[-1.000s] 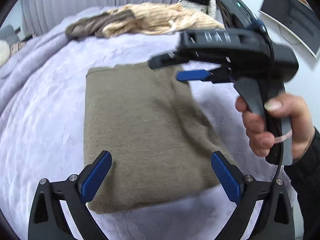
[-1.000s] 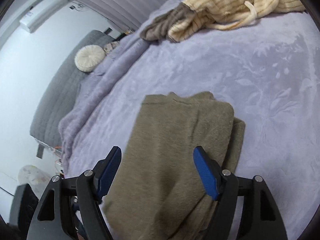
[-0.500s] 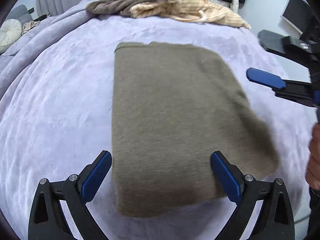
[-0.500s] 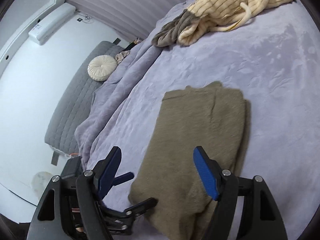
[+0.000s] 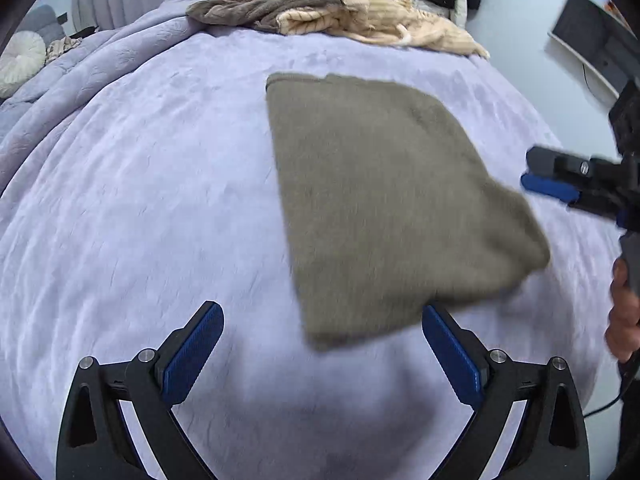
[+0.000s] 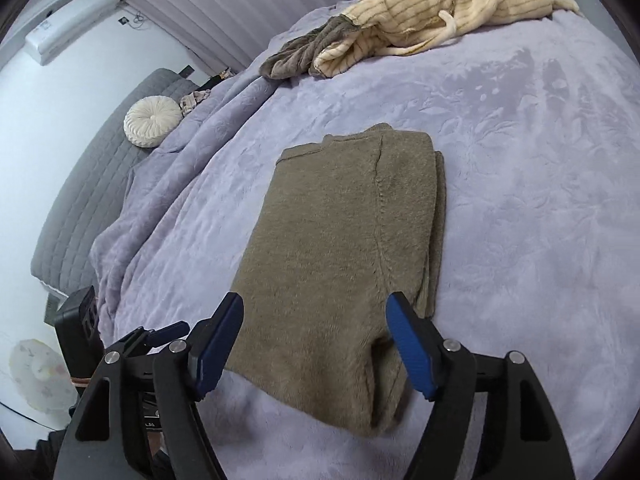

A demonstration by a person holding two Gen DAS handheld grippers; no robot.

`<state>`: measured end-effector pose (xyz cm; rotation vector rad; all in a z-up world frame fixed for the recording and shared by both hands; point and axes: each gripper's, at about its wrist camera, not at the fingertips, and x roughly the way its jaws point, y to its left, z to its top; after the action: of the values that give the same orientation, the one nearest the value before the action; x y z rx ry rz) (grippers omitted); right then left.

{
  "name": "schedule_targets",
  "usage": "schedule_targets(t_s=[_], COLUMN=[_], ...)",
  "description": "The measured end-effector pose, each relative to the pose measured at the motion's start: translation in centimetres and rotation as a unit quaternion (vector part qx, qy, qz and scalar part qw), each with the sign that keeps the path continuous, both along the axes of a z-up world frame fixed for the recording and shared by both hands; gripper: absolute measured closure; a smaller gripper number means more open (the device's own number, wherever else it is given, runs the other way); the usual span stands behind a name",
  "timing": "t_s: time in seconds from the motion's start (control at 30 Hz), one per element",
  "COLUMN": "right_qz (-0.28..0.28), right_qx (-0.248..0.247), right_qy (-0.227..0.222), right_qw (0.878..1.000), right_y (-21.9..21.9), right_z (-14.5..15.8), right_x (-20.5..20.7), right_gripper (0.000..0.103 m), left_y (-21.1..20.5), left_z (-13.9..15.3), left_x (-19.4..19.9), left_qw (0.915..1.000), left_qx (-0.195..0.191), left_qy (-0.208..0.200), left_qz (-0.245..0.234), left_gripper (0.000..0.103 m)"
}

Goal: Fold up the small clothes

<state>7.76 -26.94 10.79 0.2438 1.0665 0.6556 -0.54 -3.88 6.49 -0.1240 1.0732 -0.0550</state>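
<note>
A folded olive-brown knit garment lies flat on the lavender bedspread; it also shows in the right wrist view. My left gripper is open and empty, hovering just short of the garment's near edge. My right gripper is open and empty, its blue pads above the garment's near end. The right gripper also shows at the right edge of the left wrist view. The left gripper shows at the lower left of the right wrist view.
A heap of cream striped and grey-brown clothes lies at the far side of the bed, also in the left wrist view. A round white cushion sits on a grey quilted seat. A monitor stands at right.
Both grippers have pulled back from the garment, which now lies released on the bed. The right gripper has moved off to the right of the left wrist view.
</note>
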Motion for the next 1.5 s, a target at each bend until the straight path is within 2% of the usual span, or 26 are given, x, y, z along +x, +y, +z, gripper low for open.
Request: schedule_targets(t_s=[0.1,0.2,0.27,0.37,0.47,0.53,0.67,0.77,0.83,0.9,0.97,1.0,1.1,1.27,1.4,1.5], right_qz=[-0.018,-0.031,-0.033,-0.054,-0.069,-0.076,-0.077,-0.038,-0.002,0.005,-0.015,-0.021,-0.027,-0.06,-0.085,-0.085], right_qx=[-0.057,-0.063,-0.075,-0.132,-0.117,-0.116,-0.095,-0.043,-0.005,-0.021,-0.087,-0.098,-0.078,-0.097,-0.097,-0.077], right_qy=[-0.018,-0.002,0.002,0.009,0.031,0.025,-0.043,-0.076,-0.058,-0.031,-0.017,-0.012,-0.011,-0.046,-0.027,0.0], right_qw=[0.998,0.998,0.997,0.99,0.99,0.99,0.992,0.995,0.998,0.999,0.996,0.995,0.997,0.992,0.991,0.993], right_y=[0.2,0.1,0.1,-0.5,-1.9,-2.4,-1.5,0.4,1.3,2.4,2.5,2.2,0.7,-2.4,-4.5,-4.7], right_z=[-0.3,-1.5,-2.4,-4.0,-4.6,-3.7,-0.3,1.1,0.4,-1.2,-3.3,-3.8,-2.9,0.1,0.4,-0.4], right_x=[-2.5,-3.7,-4.2,-4.3,-4.1,-4.3,-5.5,-6.6,-6.5,-5.8,-4.8,-4.6,-4.8,-4.4,-1.4,1.2], right_gripper=[0.026,0.026,0.026,0.027,0.026,0.026,0.026,0.026,0.026,0.026,0.027,0.027,0.027,0.022,0.022,0.022], left_y=[-0.8,-0.4,0.7,1.7,1.8,1.9,1.9,1.9,1.9,1.9,1.9,1.9,2.0,2.7,3.1,2.8], left_z=[-1.1,-1.8,-2.4,-2.6,-2.3,-1.3,0.3,0.6,0.6,0.5,0.3,0.2,0.0,0.6,1.0,1.0], left_x=[-0.7,0.8,1.2,0.4,-0.7,-1.3,-1.2,-1.0,-0.9,-0.7,-0.5,-0.4,0.0,2.2,5.4,7.9], left_qw=[0.9994,0.9986,0.9984,0.9978,0.9979,0.9981,0.9984,0.9981,0.9981,0.9981,0.9981,0.9982,0.9985,0.9977,0.9948,0.9937], left_qx=[0.033,0.044,0.024,0.008,0.024,0.028,0.011,0.012,0.015,0.014,0.016,0.016,0.012,-0.031,-0.064,-0.072], left_qy=[0.002,-0.001,0.015,0.017,0.017,0.005,-0.007,-0.01,-0.008,-0.005,0.002,0.006,0.015,0.035,0.055,0.067], left_qz=[-0.002,0.03,0.049,0.063,0.058,0.056,0.054,0.059,0.06,0.059,0.059,0.058,0.052,0.048,0.057,0.054], left_gripper=[0.003,0.003,0.003,0.003,0.003,0.003,0.003,0.003,0.003,0.003,0.003,0.003,0.003,0.003,0.003,0.003])
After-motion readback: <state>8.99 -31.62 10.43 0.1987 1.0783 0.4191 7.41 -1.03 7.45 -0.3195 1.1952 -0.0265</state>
